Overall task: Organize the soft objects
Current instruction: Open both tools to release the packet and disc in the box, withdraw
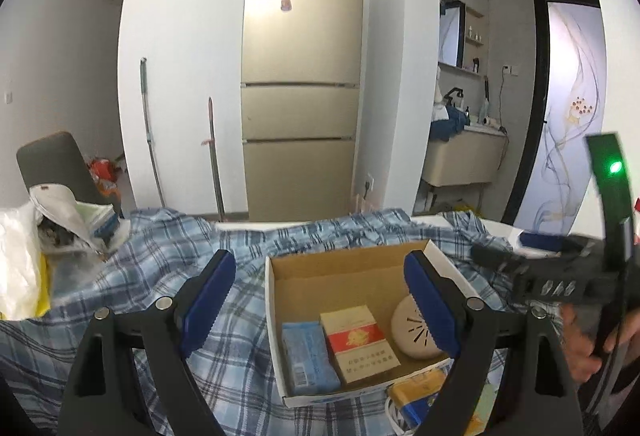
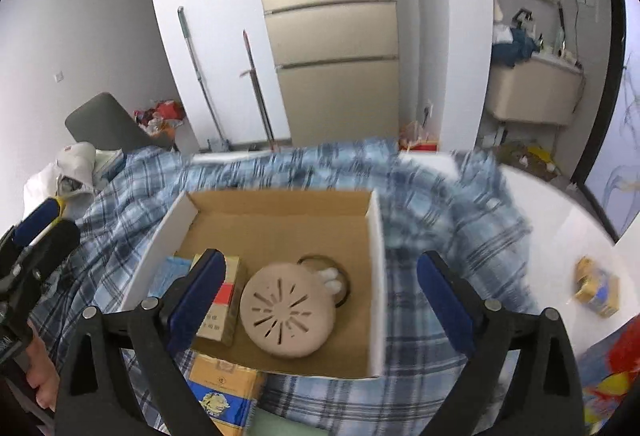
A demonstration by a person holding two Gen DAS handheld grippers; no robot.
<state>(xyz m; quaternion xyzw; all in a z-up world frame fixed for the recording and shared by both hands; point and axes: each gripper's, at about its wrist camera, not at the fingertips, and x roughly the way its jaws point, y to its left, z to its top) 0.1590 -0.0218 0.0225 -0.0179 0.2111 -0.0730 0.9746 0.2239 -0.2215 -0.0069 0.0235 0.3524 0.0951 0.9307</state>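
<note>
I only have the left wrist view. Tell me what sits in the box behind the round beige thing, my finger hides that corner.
Observer: In the right wrist view a dark ring with small white lumps in it lies on the cardboard box floor, just behind the round beige vented piece. What it is, I cannot tell.
Operator: Report the right gripper.
Observer: The right gripper is open, nothing between its fingers, above the box's near half.
Operator: Now the table right of the box.
Observer: Bare white table shows beyond the plaid cloth, and a small yellow and blue pack lies there alone.
</note>
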